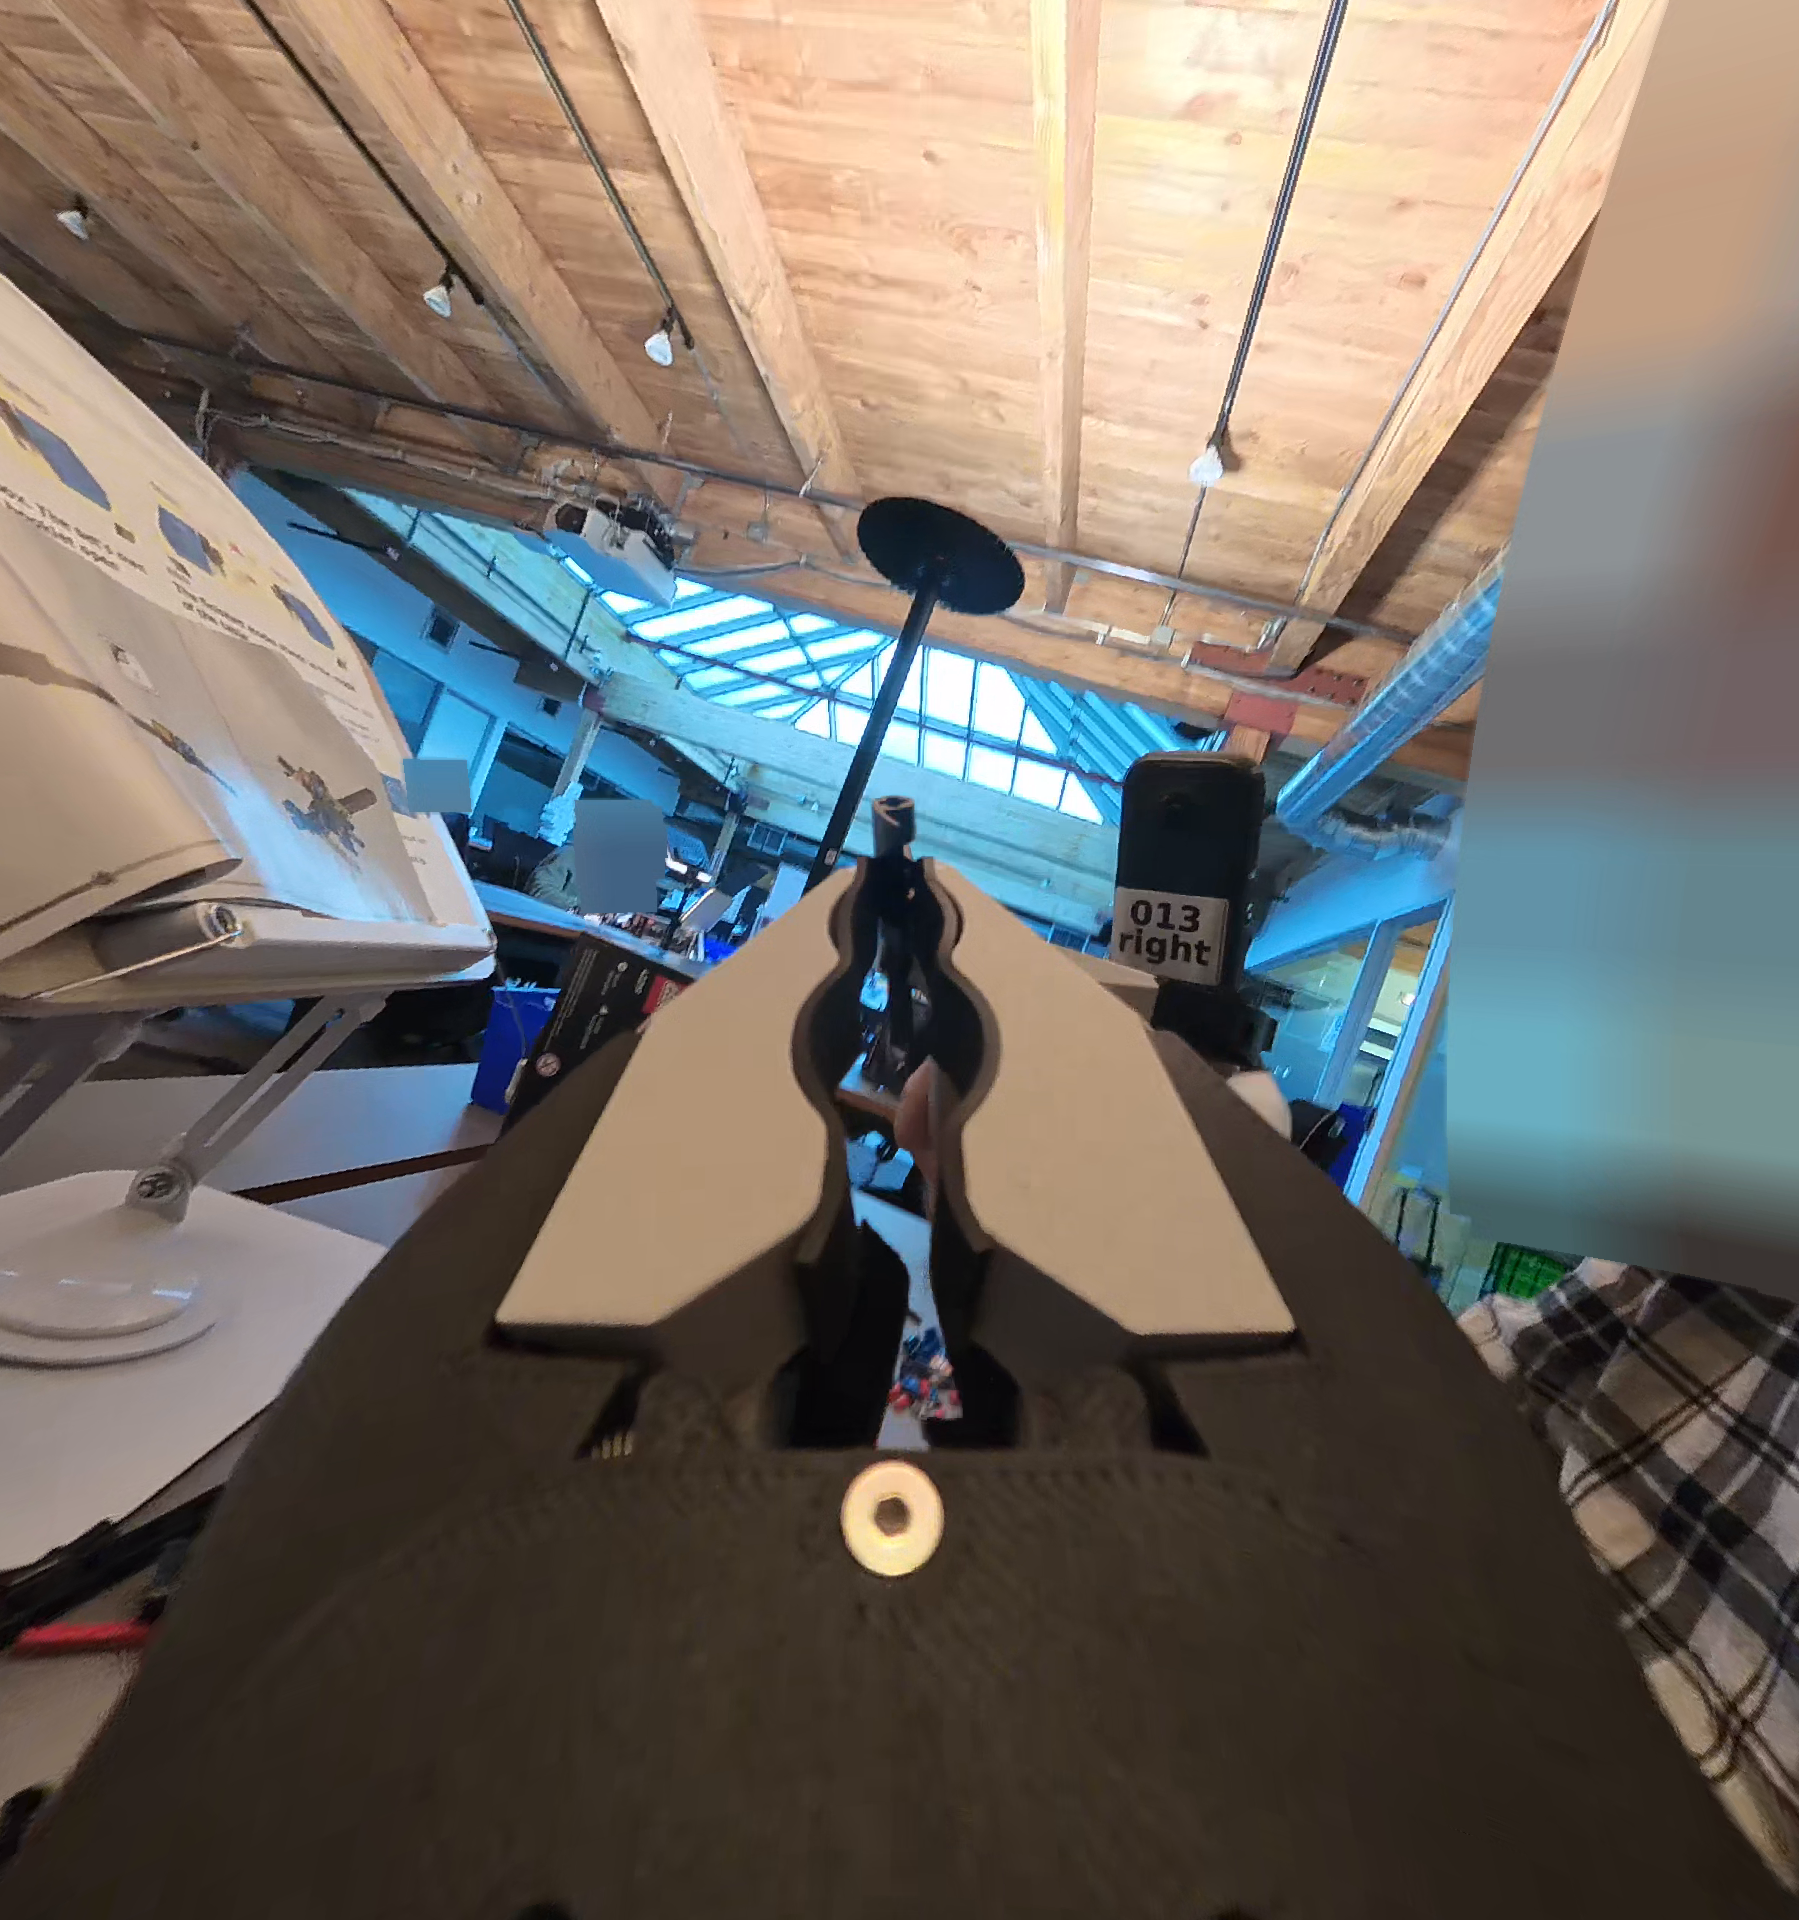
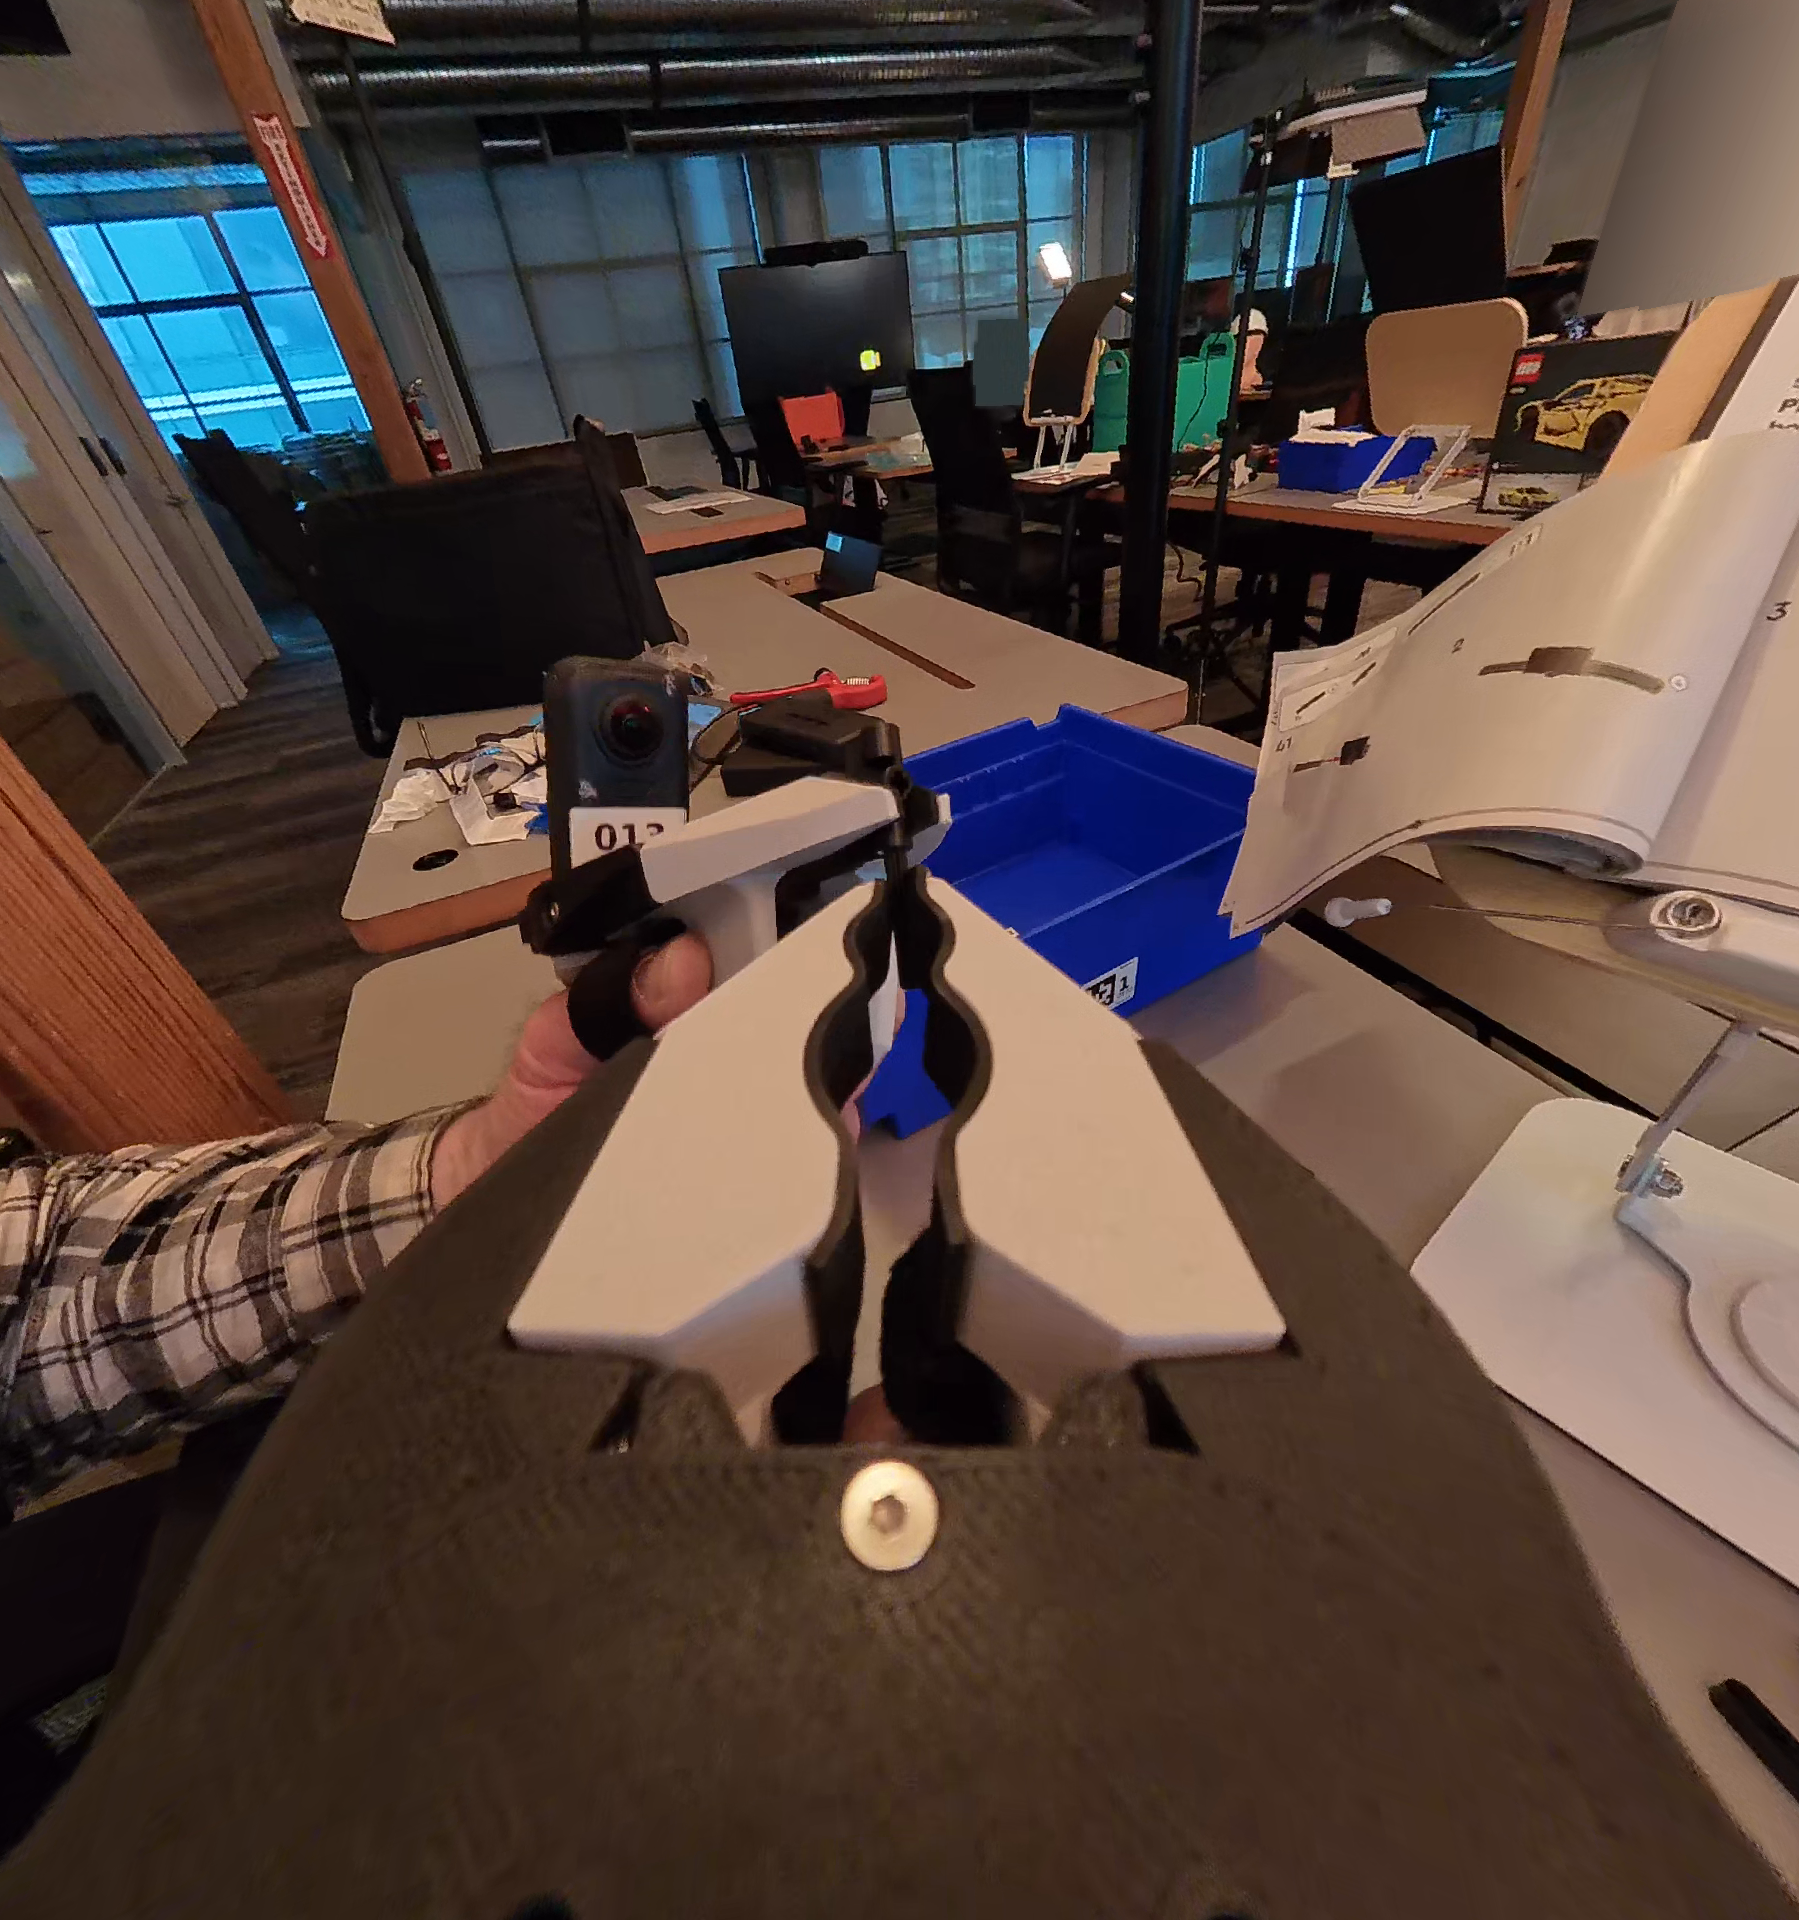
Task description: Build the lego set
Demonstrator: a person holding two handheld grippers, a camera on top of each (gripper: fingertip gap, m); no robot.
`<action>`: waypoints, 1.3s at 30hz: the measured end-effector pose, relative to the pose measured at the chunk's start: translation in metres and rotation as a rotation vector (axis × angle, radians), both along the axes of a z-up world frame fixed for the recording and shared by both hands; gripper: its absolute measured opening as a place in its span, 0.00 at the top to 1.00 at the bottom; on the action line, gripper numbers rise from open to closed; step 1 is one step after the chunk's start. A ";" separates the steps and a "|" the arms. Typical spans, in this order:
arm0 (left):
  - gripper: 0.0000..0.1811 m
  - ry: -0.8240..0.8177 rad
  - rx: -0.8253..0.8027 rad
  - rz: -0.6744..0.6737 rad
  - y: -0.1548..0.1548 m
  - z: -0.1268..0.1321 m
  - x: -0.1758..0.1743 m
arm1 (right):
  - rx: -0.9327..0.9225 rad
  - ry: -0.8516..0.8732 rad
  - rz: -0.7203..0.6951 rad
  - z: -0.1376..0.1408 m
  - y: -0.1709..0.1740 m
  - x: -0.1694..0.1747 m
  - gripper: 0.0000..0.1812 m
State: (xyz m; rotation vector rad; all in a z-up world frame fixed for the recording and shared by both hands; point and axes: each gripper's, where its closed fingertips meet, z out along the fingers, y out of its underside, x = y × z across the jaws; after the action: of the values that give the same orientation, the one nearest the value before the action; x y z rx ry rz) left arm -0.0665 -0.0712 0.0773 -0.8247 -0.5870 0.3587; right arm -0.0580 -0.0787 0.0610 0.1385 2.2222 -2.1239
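My left gripper [image 1: 895, 873] points up toward the ceiling and is shut on a small black Lego part [image 1: 893, 821] whose end sticks out past the fingertips. My right gripper [image 2: 900, 894] is shut on a thin black Lego rod [image 2: 897, 868] that runs up to the left gripper [image 2: 916, 808], which comes in from the left, held by a hand [image 2: 583, 1029]. The two grippers' tips meet at the black parts, crossing at about a right angle. The right gripper's black camera body [image 1: 1186, 831] shows behind my left fingers. How the parts join is hidden.
An open instruction booklet [image 2: 1601, 707] rests on a white stand [image 2: 1643, 1340], also in the left wrist view [image 1: 147, 727]. A blue bin [image 2: 1082, 831] sits behind the grippers. Small loose bricks [image 1: 921, 1387] show through the finger gap. A plaid sleeve [image 2: 147, 1247] is at left. My left and right fingertips are right by each other.
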 end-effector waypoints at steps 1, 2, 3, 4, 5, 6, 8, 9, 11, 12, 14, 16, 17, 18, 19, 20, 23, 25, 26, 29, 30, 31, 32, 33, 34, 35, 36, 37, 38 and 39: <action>0.97 -0.005 -0.022 0.000 0.001 -0.001 0.000 | 0.004 0.022 0.007 -0.002 0.001 0.000 1.00; 0.97 -0.016 -0.041 -0.006 0.003 -0.003 0.000 | 0.016 0.063 0.010 -0.004 0.003 0.000 1.00; 0.97 -0.031 -0.048 -0.032 0.008 -0.004 -0.001 | 0.031 0.134 0.002 -0.005 0.006 0.000 1.00; 0.97 -0.043 -0.053 -0.072 0.014 -0.006 0.000 | 0.041 0.215 -0.010 -0.006 0.010 0.000 0.98; 0.97 -0.052 -0.060 -0.097 0.019 -0.007 0.000 | 0.061 0.293 -0.022 -0.007 0.013 0.000 0.95; 0.97 -0.057 -0.071 -0.112 0.023 -0.008 0.001 | 0.099 0.372 -0.033 -0.011 0.017 -0.001 0.93; 0.97 -0.080 -0.092 -0.137 0.028 -0.010 0.001 | 0.138 0.527 -0.043 -0.015 0.024 -0.003 0.90; 0.97 -0.087 -0.087 -0.142 0.028 -0.010 0.001 | 0.144 0.597 -0.042 -0.015 0.027 -0.002 0.87; 0.97 -0.113 -0.099 -0.163 0.030 -0.013 0.001 | 0.156 0.770 -0.050 -0.015 0.033 -0.002 0.84; 0.97 -0.128 -0.098 -0.174 0.031 -0.014 0.000 | 0.171 0.857 -0.057 -0.016 0.034 -0.003 0.83; 0.97 -0.161 -0.104 -0.211 0.036 -0.020 -0.001 | 0.196 1.005 -0.051 -0.020 0.034 -0.001 0.80; 0.97 -0.174 -0.090 -0.231 0.038 -0.020 -0.002 | 0.224 1.120 -0.035 -0.025 0.032 0.002 0.77; 0.97 -0.178 -0.093 -0.241 0.040 -0.021 -0.001 | 0.246 1.147 -0.038 -0.028 0.030 0.000 0.75; 0.97 -0.183 -0.095 -0.255 0.042 -0.022 -0.001 | 0.255 1.170 -0.047 -0.029 0.029 -0.002 0.74; 0.97 -0.186 -0.091 -0.266 0.043 -0.022 0.000 | 0.262 1.198 -0.051 -0.030 0.028 -0.004 0.75; 0.97 -0.194 -0.096 -0.273 0.045 -0.024 0.000 | 0.266 1.225 -0.056 -0.030 0.028 -0.005 0.74; 0.97 -0.211 -0.107 -0.293 0.048 -0.028 -0.001 | 0.275 1.285 -0.067 -0.029 0.029 -0.008 0.73; 0.97 -0.232 -0.133 -0.305 0.051 -0.033 -0.001 | 0.286 1.299 -0.061 -0.031 0.029 -0.010 0.67; 0.97 -0.240 -0.138 -0.317 0.054 -0.034 -0.001 | 0.288 1.313 -0.053 -0.031 0.030 -0.009 0.65; 0.97 -0.252 -0.146 -0.331 0.057 -0.037 -0.001 | 0.303 1.352 -0.024 -0.036 0.029 -0.006 0.67; 0.97 -0.256 -0.147 -0.332 0.058 -0.038 -0.001 | 0.307 1.357 -0.018 -0.038 0.029 -0.004 0.69; 0.97 -0.262 -0.153 -0.331 0.059 -0.039 -0.001 | 0.314 1.362 -0.018 -0.039 0.029 -0.004 0.69; 0.97 -0.266 -0.149 -0.337 0.060 -0.040 -0.002 | 0.319 1.358 -0.015 -0.040 0.029 -0.004 0.70; 0.97 -0.270 -0.146 -0.346 0.060 -0.041 -0.001 | 0.325 1.345 -0.005 -0.041 0.030 -0.004 0.70; 0.97 -0.273 -0.148 -0.348 0.061 -0.042 -0.002 | 0.332 1.339 0.004 -0.042 0.031 -0.004 0.70; 0.97 -0.275 -0.150 -0.349 0.062 -0.042 -0.002 | 0.338 1.345 0.008 -0.042 0.032 -0.004 0.70; 0.97 -0.277 -0.153 -0.353 0.063 -0.043 -0.001 | 0.342 1.348 0.013 -0.043 0.033 -0.004 0.70; 0.97 -0.280 -0.157 -0.356 0.064 -0.043 -0.001 | 0.347 1.345 0.020 -0.044 0.033 -0.003 0.70; 0.97 -0.284 -0.162 -0.355 0.065 -0.045 -0.001 | 0.354 1.345 0.025 -0.044 0.034 -0.003 0.71; 0.97 -0.284 -0.159 -0.360 0.065 -0.044 -0.001 | 0.357 1.343 0.027 -0.044 0.035 -0.003 0.71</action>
State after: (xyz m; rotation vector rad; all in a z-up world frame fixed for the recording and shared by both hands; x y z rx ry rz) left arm -0.0673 -0.0058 0.0330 -1.1239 -0.6633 -0.0439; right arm -0.0611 -0.0437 0.0167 -1.7505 3.0425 -1.9387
